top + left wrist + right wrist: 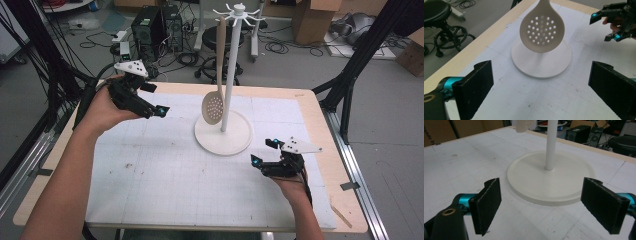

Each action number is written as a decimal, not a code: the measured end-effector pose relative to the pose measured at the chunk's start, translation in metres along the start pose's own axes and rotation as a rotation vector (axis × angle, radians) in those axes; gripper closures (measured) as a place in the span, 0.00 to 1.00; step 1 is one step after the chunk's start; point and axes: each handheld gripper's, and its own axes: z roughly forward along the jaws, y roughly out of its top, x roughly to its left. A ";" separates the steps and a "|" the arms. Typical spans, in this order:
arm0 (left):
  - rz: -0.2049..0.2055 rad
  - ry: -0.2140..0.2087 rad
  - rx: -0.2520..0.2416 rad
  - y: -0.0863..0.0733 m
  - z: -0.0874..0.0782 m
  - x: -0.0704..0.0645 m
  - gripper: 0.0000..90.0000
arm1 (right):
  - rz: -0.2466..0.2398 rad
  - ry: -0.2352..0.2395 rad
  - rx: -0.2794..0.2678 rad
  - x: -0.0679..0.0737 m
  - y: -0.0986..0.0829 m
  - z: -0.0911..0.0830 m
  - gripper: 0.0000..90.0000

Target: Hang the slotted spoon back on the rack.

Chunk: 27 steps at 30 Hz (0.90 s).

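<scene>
A slotted spoon (215,95) hangs by its handle from a hook at the top of a white stand (231,70), its perforated bowl just above the stand's round base (225,137) and just beside the pole. The stand sits on the white gridded mat (165,170) toward the far middle of the bench (320,130), with open mat in front and on both sides. The left hand-held gripper (159,111) hovers over the mat's far left part, jaws spread wide and empty, pointing at the spoon bowl. The right hand-held gripper (264,151) is held near the base's right front rim, jaws spread and empty, near the mat's right edge.
</scene>
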 end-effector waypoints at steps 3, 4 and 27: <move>-0.001 -0.014 -0.014 -0.010 0.001 -0.003 0.07 | -0.001 0.001 0.000 0.000 0.000 -0.001 0.18; -0.001 -0.018 -0.015 -0.013 0.001 -0.004 0.07 | -0.001 -0.001 -0.002 0.000 0.000 -0.001 0.18; -0.048 -0.068 -0.081 -0.097 0.018 -0.030 0.02 | 0.002 -0.004 0.000 0.000 0.000 -0.002 0.18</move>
